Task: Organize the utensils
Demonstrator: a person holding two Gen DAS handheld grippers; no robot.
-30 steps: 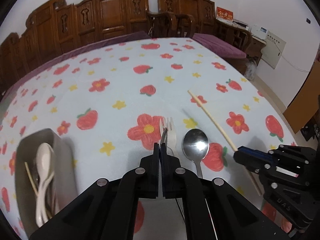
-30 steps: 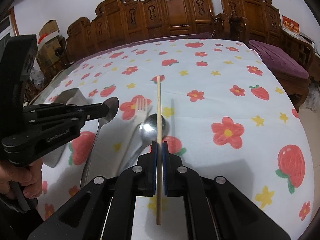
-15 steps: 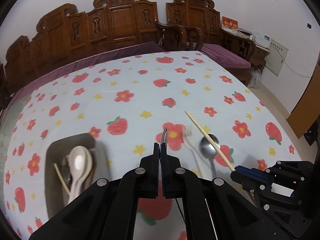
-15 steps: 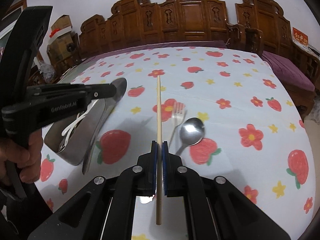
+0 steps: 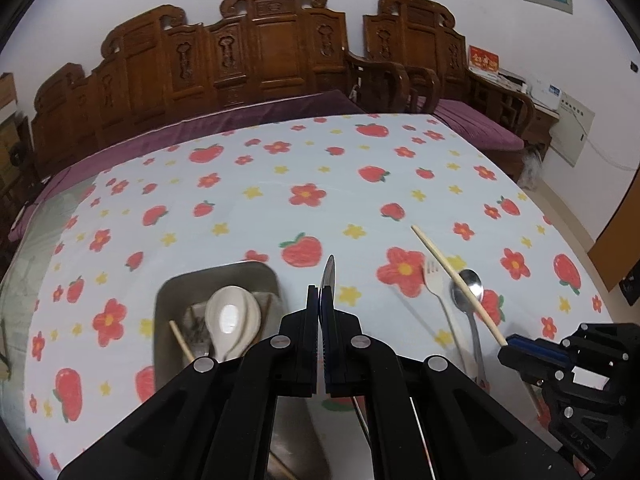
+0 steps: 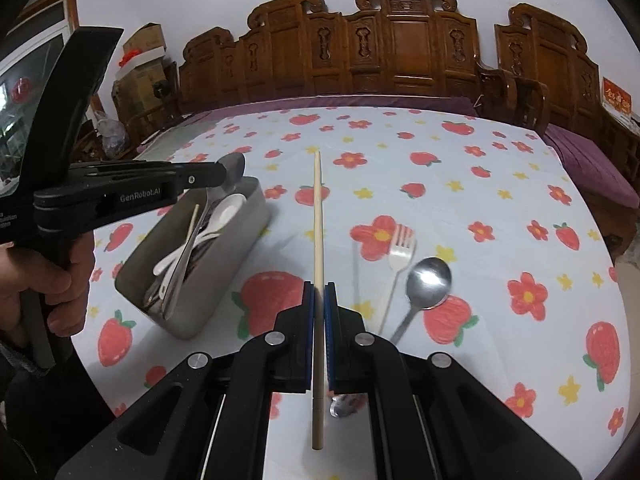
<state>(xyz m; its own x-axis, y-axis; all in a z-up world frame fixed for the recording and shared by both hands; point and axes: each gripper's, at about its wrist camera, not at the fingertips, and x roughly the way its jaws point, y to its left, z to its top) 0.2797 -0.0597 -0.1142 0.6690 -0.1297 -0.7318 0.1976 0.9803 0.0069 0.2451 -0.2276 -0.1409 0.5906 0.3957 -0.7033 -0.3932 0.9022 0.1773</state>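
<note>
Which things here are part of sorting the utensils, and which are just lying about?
Part of the job:
- metal spoon held by the left gripper
- chopstick held by the right gripper
- metal tray with white spoons
- fork and second metal spoon on the tablecloth

Just there:
- wooden chairs
- cardboard boxes

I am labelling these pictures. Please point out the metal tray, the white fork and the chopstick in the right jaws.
metal tray (image 6: 224, 276): right wrist view, outer side wall.
white fork (image 6: 401, 249): right wrist view, base of the prongs.
chopstick (image 6: 318, 216): right wrist view, mid shaft.
</note>
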